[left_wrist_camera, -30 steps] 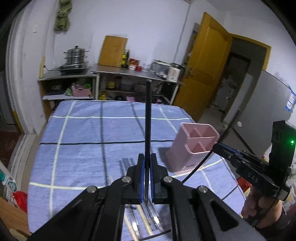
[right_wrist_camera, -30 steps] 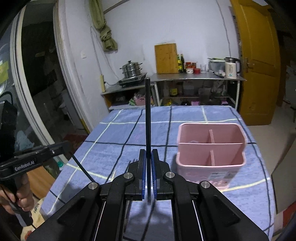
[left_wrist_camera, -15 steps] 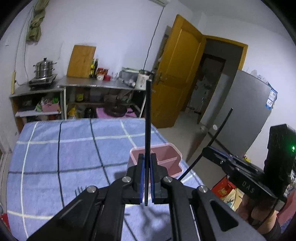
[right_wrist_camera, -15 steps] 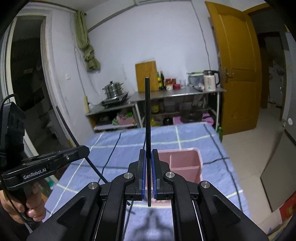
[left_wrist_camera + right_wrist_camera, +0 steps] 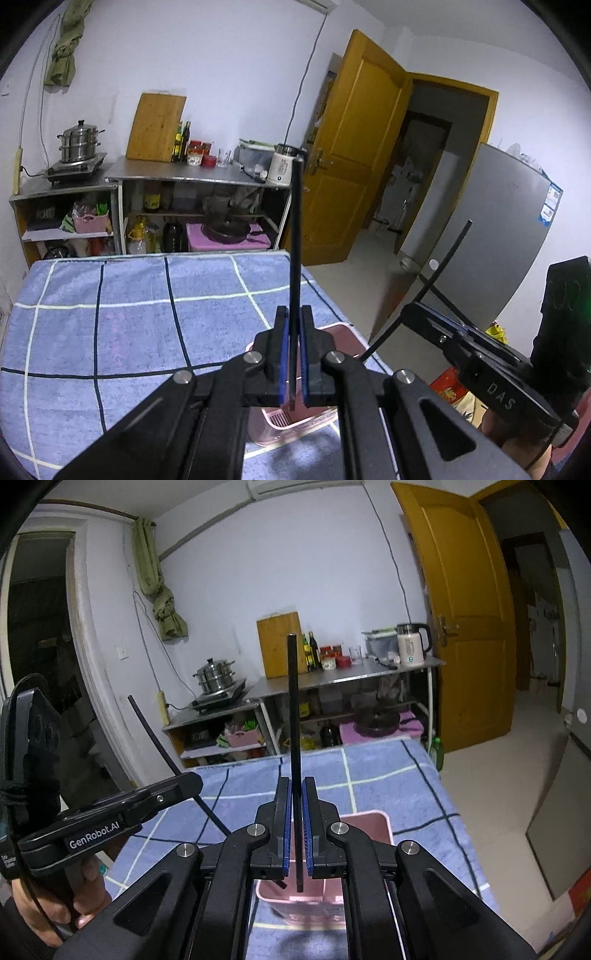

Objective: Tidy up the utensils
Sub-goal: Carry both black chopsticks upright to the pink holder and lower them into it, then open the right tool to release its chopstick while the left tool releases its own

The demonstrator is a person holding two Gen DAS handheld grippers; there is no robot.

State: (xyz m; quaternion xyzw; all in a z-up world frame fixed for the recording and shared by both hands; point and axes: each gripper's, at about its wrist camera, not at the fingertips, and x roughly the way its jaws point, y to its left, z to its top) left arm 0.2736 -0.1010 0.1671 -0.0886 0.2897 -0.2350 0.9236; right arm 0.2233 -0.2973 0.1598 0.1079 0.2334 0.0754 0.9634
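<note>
The pink holder sits on the blue cloth right under both grippers; can't see what's inside. Your left gripper is pinched tight on a black chopstick pointing to 12 o'clock. Right gripper pinches another chopstick, same way.

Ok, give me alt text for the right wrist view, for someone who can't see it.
The right tongs are shut on a black chopstick standing upright over a pink utensil holder on a blue checked tablecloth. At left, the left tongs hold a second, slanted chopstick.
</note>
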